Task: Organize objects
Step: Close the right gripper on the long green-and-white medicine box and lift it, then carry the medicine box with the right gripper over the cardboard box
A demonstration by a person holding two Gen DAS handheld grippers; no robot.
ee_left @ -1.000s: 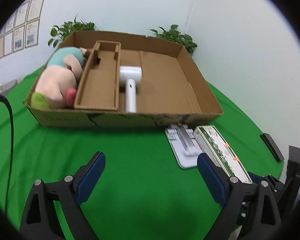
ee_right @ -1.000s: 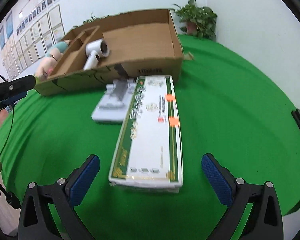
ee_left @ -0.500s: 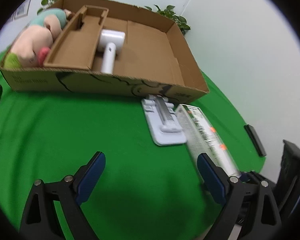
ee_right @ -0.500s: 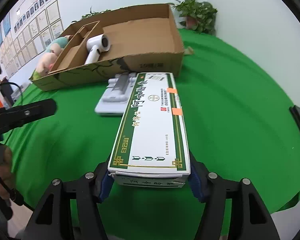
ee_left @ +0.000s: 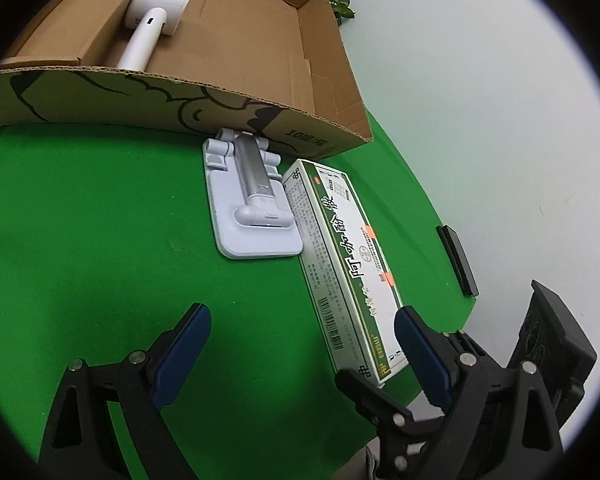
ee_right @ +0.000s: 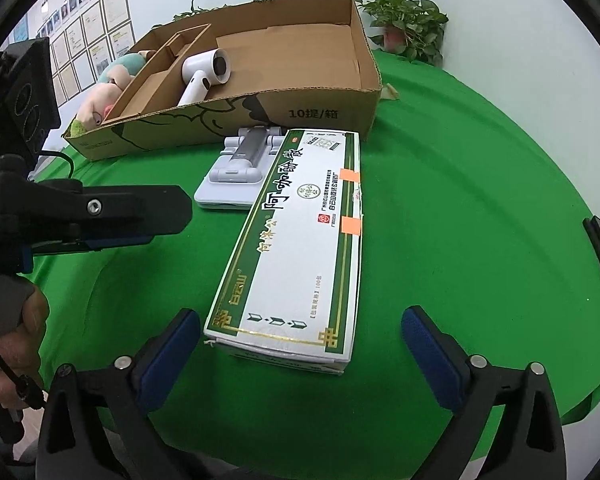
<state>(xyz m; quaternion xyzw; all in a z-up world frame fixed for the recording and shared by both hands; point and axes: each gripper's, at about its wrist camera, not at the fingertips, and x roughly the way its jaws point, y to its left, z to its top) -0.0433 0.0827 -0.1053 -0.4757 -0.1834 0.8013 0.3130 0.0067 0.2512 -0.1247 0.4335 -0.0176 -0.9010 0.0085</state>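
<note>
Near edge of the green cloth-covered table (ee_right: 440,220): right gripper (ee_right: 300,344), jaws just reopened, straddles the long green-and-white carton (ee_right: 300,240) without pressing it. Left gripper (ee_left: 300,352) hangs released. Beyond, the white folded phone stand (ee_right: 236,168) touches the carton; behind stands the brown cardboard tray (ee_right: 332,112). Risk: an off-centre grasp could swing the carton into the stand.

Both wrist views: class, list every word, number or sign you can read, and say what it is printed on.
"10提/箱": front wall of the cardboard box.
"阿咖酚散": large characters along the top of the green and white carton.
"白云山": near end of the carton top.
"100包": small print on the carton top.
Barcode on the carton side: digits too small to read.
Framed wall sheets: too blurred.
</note>
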